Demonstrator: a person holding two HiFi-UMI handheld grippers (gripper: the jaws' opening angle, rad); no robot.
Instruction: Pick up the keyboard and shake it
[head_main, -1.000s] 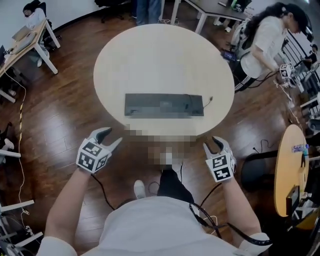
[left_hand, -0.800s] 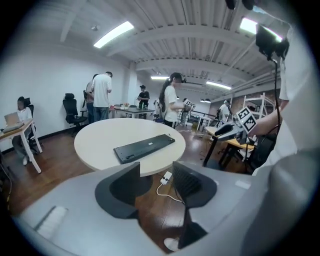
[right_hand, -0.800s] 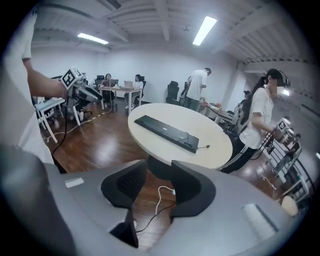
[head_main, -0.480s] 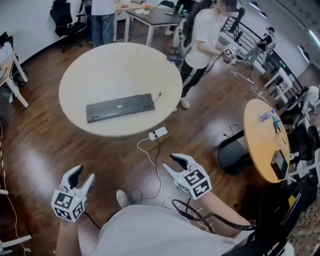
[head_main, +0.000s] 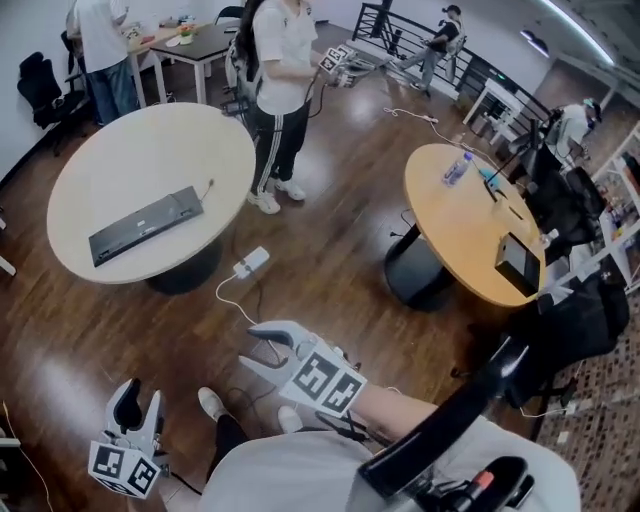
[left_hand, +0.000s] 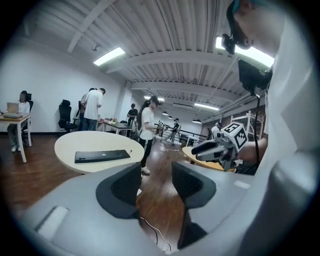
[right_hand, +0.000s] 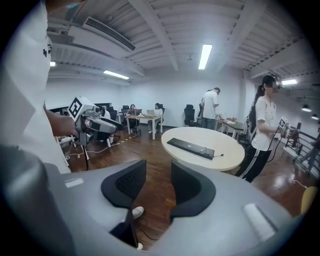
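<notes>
Keyboard (head_main: 147, 226) now farther left; person (head_main: 275, 90) beside table (head_main: 140, 160).

Bright ceiling strip lights (right_hand: 205, 56) glare off the wooden floor (head_main: 330, 250); both gripper views bend and darken at edges

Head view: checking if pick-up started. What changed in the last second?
The view swung right: table and keyboard slid to the upper left; both grippers now hang over floor, far from them. The left gripper's jaws are closing on nothing; right gripper open, empty. Keyboard still flat, untouched.
</notes>
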